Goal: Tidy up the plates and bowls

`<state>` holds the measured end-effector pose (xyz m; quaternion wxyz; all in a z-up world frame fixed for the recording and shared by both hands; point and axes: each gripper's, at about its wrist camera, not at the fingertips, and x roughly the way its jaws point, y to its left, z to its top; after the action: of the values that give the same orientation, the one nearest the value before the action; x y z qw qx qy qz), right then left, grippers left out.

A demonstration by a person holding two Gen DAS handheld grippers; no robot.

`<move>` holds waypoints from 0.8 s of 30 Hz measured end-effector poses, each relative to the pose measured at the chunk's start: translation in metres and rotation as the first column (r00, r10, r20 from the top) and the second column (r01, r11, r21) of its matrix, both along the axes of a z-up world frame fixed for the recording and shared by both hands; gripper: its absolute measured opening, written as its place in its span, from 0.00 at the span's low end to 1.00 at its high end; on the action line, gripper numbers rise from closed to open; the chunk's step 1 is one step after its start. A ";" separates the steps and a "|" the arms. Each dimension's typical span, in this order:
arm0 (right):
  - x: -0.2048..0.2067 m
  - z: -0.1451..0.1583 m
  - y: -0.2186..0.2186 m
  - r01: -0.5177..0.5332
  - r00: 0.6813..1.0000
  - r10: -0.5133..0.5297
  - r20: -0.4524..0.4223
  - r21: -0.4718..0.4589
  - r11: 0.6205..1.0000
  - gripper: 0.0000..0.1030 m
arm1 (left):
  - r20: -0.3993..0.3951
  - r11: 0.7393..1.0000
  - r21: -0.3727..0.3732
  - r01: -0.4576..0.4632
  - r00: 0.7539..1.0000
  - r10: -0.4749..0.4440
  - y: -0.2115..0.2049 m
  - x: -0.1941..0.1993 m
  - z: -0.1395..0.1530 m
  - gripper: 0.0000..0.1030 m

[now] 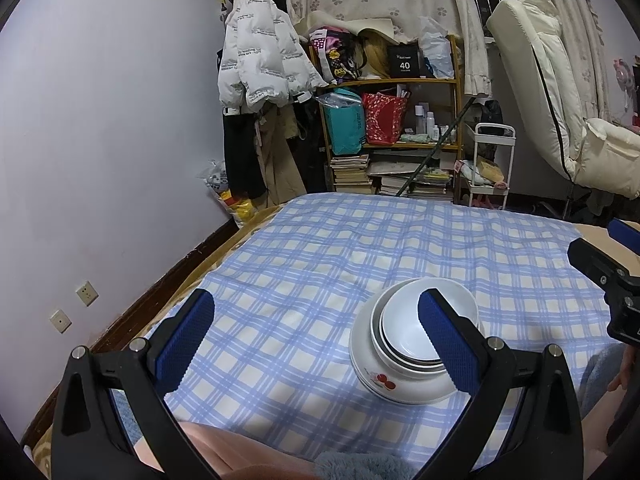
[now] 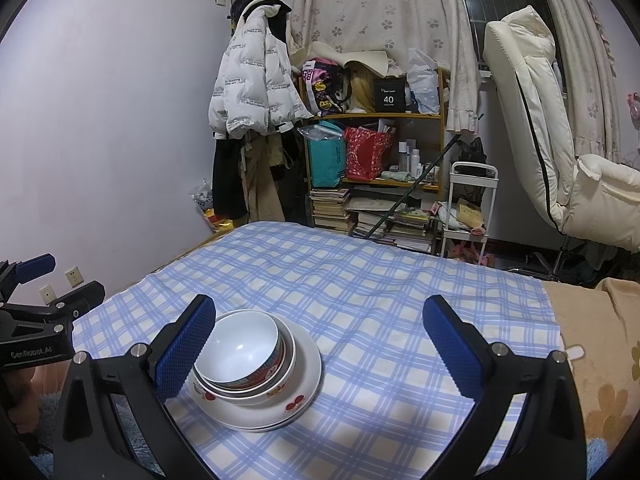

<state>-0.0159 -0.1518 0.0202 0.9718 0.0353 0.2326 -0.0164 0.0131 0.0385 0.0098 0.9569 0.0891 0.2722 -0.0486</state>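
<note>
We saw the nested stack of white ceramic bowls and plates (image 2: pixel 256 372), two cherry-printed plates under two bowls, resting near the front of the blue-and-white checked cloth (image 2: pixel 360 300). The surface beneath could not be identified. The left tool (image 1: pixel 316 336) stood wide and empty, the stack lying to its right, its right finger crossing before the upper bowl. The right tool (image 2: pixel 320 344) stood equally wide and empty, the stack lying to its left, just beside its left finger. We judged both about equally near; stacking appeared complete.
</note>
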 end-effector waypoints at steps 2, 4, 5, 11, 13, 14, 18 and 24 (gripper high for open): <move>0.000 0.000 0.000 -0.001 1.000 0.001 -0.001 -0.001 1.000 1.00 | -0.001 1.000 -0.001 0.003 1.000 -0.003 0.000 0.000 0.000 0.97; 0.000 0.000 0.000 -0.001 1.000 0.001 -0.001 0.000 1.000 1.00 | 0.000 1.000 -0.001 0.002 1.000 -0.002 0.000 0.000 0.000 0.97; 0.001 0.000 0.000 -0.002 1.000 0.002 -0.002 0.001 1.000 1.00 | 0.000 1.000 -0.001 0.003 1.000 -0.003 0.000 0.000 0.000 0.97; 0.001 0.001 0.000 -0.001 1.000 0.001 -0.001 0.001 1.000 1.00 | 0.000 1.000 0.001 0.001 1.000 -0.001 -0.001 0.000 0.000 0.97; 0.001 0.001 0.000 0.000 1.000 0.000 -0.002 0.000 1.000 1.00 | 0.001 1.000 0.001 0.002 1.000 -0.002 -0.001 0.000 0.000 0.97; 0.001 0.001 0.000 0.000 1.000 0.000 -0.002 0.001 1.000 1.00 | 0.002 1.000 0.001 0.003 1.000 -0.003 -0.001 0.000 0.000 0.97; 0.001 0.001 -0.001 -0.001 1.000 0.001 -0.002 0.000 1.000 1.00 | 0.004 1.000 -0.002 0.010 1.000 -0.010 -0.001 0.001 0.001 0.97; 0.001 0.002 -0.001 -0.001 1.000 0.001 -0.003 0.000 1.000 1.00 | 0.004 1.000 -0.001 0.014 1.000 -0.014 -0.001 0.001 0.002 0.97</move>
<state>-0.0150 -0.1528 0.0218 0.9715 0.0352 0.2339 -0.0161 0.0146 0.0377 0.0115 0.9571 0.0904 0.2699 -0.0552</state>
